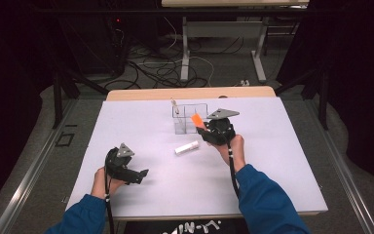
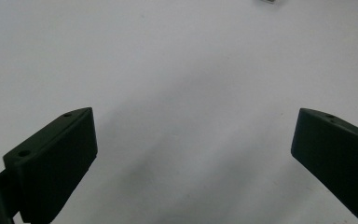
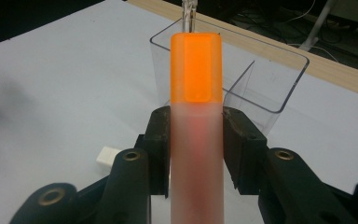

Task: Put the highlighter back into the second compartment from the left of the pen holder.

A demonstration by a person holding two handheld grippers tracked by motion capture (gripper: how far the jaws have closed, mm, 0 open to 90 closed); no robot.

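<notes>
Orange-capped marker with a frosted translucent barrel (image 3: pixel 196 135): sitting clamped between the two black jaws of the right gripper (image 3: pixel 196 149), pads pressing on both sides of the barrel, cap end pointing away from the hand. In the high view the marker (image 1: pixel 196 120) is being held above the white table (image 1: pixel 272 161), just beside the clear plastic rectangular container (image 1: pixel 189 118), cap tilting toward it.

Clear container (image 3: pixel 265 74): standing upright near the far edge of the table, open at the top; a thin pale stick-like item (image 1: pixel 175 107) is leaning inside at its left corner, too small to identify.

White cylindrical marker (image 1: pixel 187 147): lying flat on the table, apart from the container, between the two grippers; its end (image 3: pixel 108 155) is showing beside the right gripper's jaw.

Left gripper (image 1: pixel 137 175): resting low at the table's near left, jaws standing spread wide with nothing between them, bare table surface (image 2: pixel 191 93) showing in the gap.
</notes>
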